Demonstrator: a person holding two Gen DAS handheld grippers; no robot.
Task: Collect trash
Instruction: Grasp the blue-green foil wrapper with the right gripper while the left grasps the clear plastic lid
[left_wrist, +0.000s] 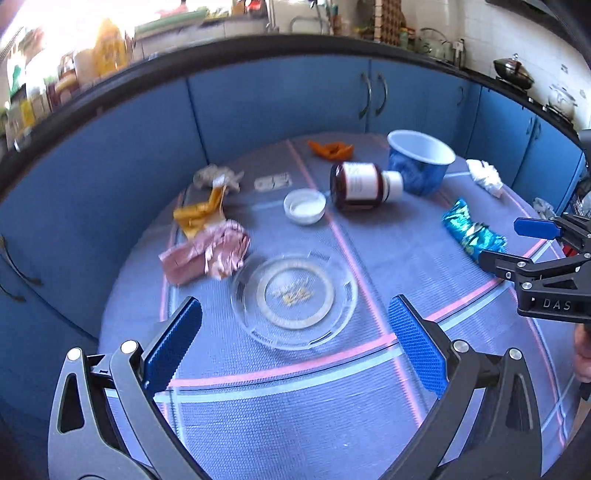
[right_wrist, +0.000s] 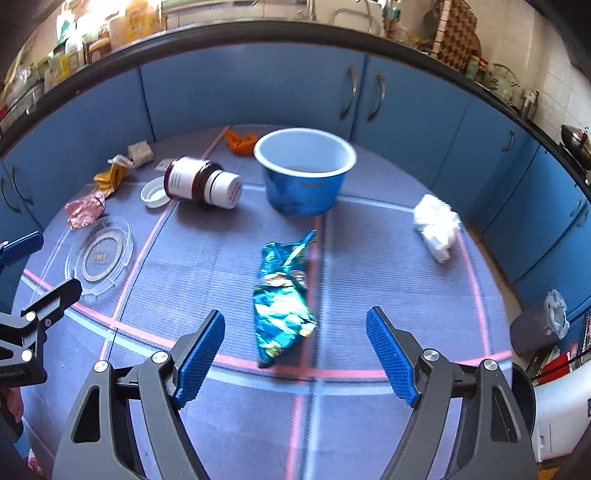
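right tongs apart, empty | blue wrapper between fingers, untouched | left tongs apart

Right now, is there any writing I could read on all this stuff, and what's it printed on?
"DAS": on the black body of the right tongs, at the left camera's right edge; cut off there.
Bottle label: print too blurred to read.
Blue cup: faint lettering, unreadable.
Blue wrapper: nothing legible.
Counter packages: too blurred.
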